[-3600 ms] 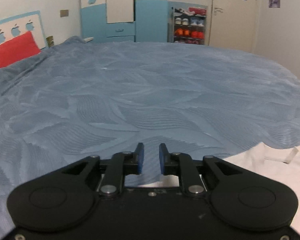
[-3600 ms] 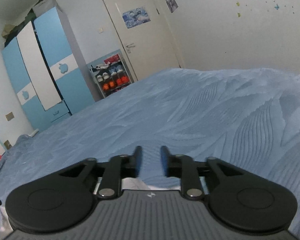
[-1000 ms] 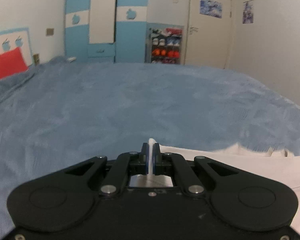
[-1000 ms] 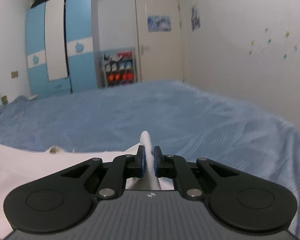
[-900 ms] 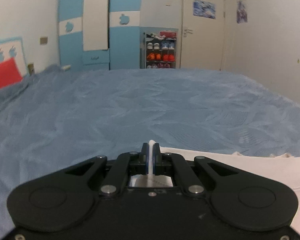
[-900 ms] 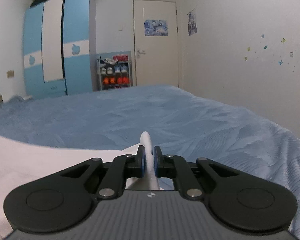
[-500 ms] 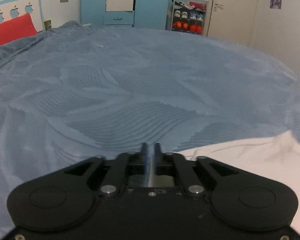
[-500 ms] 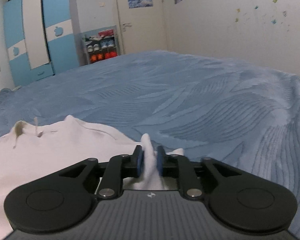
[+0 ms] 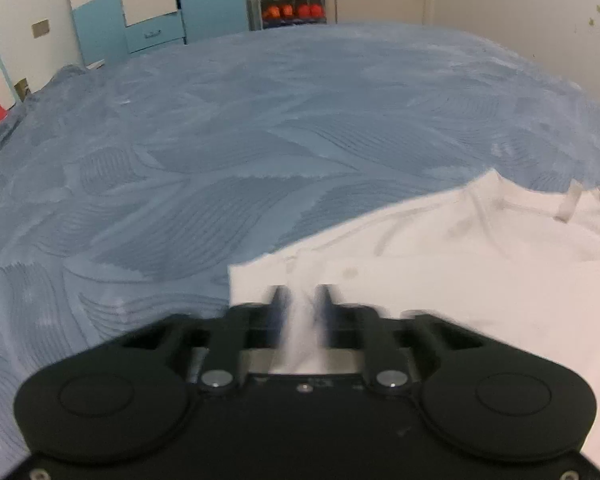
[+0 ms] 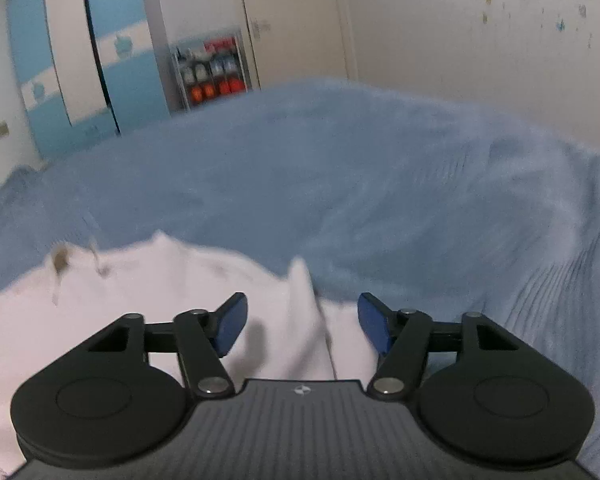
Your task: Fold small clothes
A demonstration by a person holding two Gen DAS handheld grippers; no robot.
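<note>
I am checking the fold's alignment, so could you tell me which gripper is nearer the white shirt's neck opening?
Hard to call. The neck opening lies ahead-right of the left gripper and ahead-left of the right gripper, each over a corner of the white shirt.

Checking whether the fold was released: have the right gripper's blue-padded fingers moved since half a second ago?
Yes. The right gripper has opened: its fingers now stand wide apart on either side of the white cotton garment lying on the blue bedspread, instead of pinching it.

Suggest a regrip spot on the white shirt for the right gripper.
Probably the raised fabric ridge of the white shirt, already standing between the open right gripper fingers. Close straight ahead from the near side; elsewhere the cloth lies flat on the blue bedspread.
</note>
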